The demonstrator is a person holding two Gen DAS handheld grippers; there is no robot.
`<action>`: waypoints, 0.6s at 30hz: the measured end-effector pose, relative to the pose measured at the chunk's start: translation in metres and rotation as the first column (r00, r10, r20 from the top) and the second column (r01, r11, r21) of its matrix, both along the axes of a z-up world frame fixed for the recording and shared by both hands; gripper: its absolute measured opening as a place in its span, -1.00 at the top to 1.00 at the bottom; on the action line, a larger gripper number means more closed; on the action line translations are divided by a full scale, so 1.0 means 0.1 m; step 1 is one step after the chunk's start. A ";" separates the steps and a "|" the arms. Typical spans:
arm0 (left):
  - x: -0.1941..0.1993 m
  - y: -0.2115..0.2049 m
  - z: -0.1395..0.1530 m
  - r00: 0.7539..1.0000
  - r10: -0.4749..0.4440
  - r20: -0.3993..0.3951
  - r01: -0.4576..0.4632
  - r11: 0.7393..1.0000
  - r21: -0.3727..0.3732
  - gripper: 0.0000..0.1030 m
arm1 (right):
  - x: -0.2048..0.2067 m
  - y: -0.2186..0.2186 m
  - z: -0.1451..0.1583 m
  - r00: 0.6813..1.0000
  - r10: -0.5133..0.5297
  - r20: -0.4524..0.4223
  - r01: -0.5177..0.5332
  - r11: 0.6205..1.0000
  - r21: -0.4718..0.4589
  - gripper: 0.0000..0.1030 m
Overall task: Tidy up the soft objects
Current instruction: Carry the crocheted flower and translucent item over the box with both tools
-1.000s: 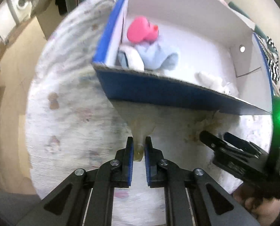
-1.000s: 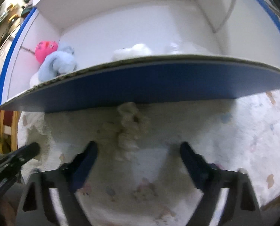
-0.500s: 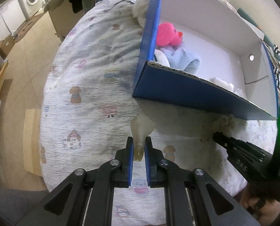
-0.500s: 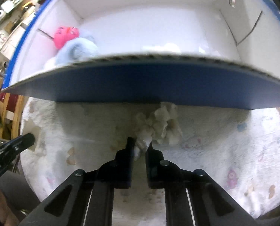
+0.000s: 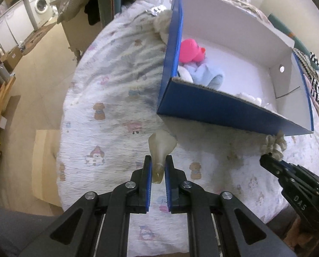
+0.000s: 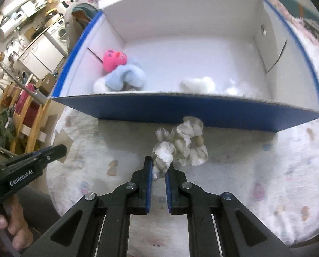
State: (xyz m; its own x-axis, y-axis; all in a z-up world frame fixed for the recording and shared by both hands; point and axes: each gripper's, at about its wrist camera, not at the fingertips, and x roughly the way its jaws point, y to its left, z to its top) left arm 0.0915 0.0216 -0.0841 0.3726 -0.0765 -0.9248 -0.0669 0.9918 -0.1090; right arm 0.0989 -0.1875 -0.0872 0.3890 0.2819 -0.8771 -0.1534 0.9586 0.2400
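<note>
Washer point(image 5: 41, 5) (left view only)

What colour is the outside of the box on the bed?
Blue outside, white inside. The box shows it best in the right wrist view.

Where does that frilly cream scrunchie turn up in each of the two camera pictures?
Left wrist view: the cream scrunchie is at the far right, below the box's near right corner, in the tip of the right gripper.
Right wrist view: the scrunchie is centre, pinched between the jaws, in front of the box.
Shared landmark: the blue box.
</note>
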 end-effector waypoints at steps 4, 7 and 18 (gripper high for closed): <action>-0.05 0.05 0.17 0.998 0.013 0.059 -0.014 1.000 0.018 0.80 | -0.09 -0.07 0.19 0.999 0.007 0.053 -0.006 0.999 -0.032 0.75; -0.09 0.08 0.30 0.993 0.029 0.111 -0.033 0.999 0.033 0.80 | -0.12 -0.12 0.29 0.997 -0.005 0.081 0.007 1.000 -0.028 0.75; -0.15 -0.04 0.66 0.956 0.018 0.293 -0.052 0.993 0.107 0.80 | -0.26 -0.35 0.64 0.976 -0.076 0.205 0.071 0.997 0.030 0.75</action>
State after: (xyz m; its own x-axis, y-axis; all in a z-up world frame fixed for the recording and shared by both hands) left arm 0.0763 0.0172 -0.0184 0.6276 0.0396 -0.7775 -0.0840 0.9963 -0.0170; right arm 0.0734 -0.2220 -0.0237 0.5808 0.2642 -0.7700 -0.1311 0.9639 0.2318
